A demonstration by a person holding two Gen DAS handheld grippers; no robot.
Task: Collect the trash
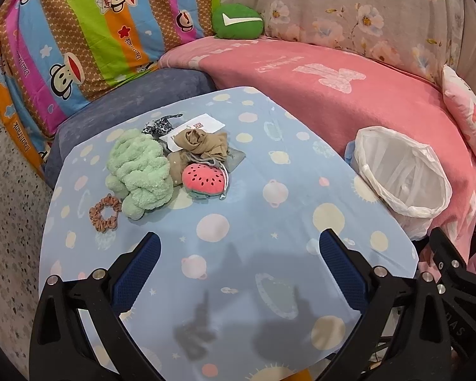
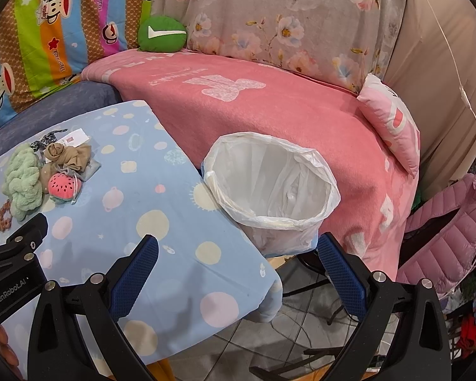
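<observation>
A small pile lies on the blue planet-print table (image 1: 269,165): a mint fluffy cloth (image 1: 139,171), tan stockings (image 1: 203,143), a white paper slip (image 1: 200,125), a watermelon pouch (image 1: 204,179), a leopard-print tie (image 1: 161,125) and a brown scrunchie (image 1: 104,212). A bin lined with a white bag (image 1: 403,174) stands off the table's right edge. My left gripper (image 1: 239,254) hangs open above the near part of the table, well short of the pile. My right gripper (image 2: 238,257) is open over the table's right corner, just in front of the bin (image 2: 273,187). In the right wrist view the pile (image 2: 47,171) sits far left.
A pink blanket (image 1: 349,95) covers the bed behind the bin, with a green cushion (image 1: 238,20), a striped cartoon quilt (image 1: 79,31) and a floral sheet (image 1: 349,6) behind. A pink pillow (image 2: 393,120) and a lilac puffer jacket (image 2: 453,222) lie right. Tiled floor with cables (image 2: 295,311) shows below the table corner.
</observation>
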